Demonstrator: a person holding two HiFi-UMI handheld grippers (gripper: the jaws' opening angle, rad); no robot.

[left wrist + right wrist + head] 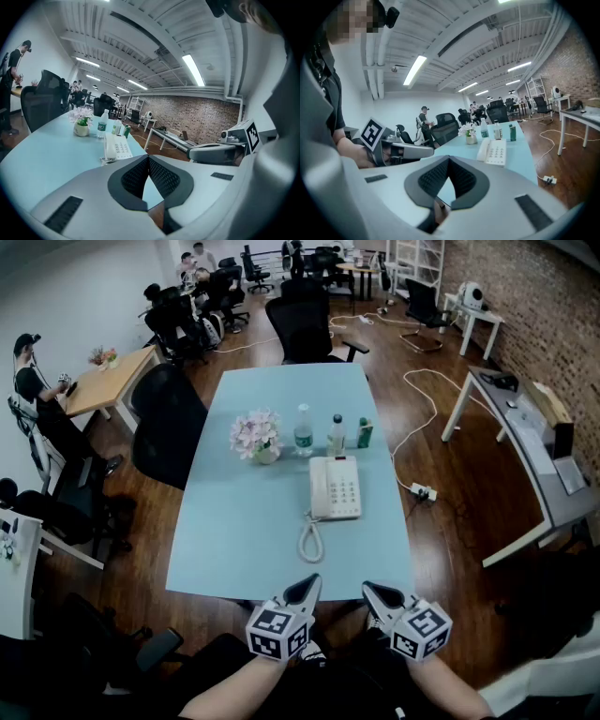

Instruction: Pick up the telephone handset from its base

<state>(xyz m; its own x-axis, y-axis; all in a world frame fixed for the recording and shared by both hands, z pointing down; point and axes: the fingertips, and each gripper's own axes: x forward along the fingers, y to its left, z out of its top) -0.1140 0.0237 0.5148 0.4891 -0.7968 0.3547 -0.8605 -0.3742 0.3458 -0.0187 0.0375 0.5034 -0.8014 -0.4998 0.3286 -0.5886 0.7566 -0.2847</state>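
The task has not yet begun in earnest; this looks like the start of the reach. The white corded telephone handset [319, 488] lies along the 9 o'clock side of its white push-button base [346, 491], near the middle of the pale blue rectangular table [234, 531]. Its coiled white cord [310, 540] loops out towards 6 o'clock. At this size it seems seated in the cradle, though that is hard to confirm. A small pot of pale pink flowers [256, 437] stands at about 10 o'clock from the telephone. Two clear plastic bottles [303, 430] and a green carton [365, 433] stand at about 12 o'clock from it. The left gripper [307, 585] and the right gripper [377, 593] hover side by side at the table's 6 o'clock edge, well apart from the telephone. Each has its jaws clenched tip to tip on nothing. The next move probably calls for one gripper to release its jaws, travel towards 12 o'clock and straddle the handset's middle before closing and lifting it off.
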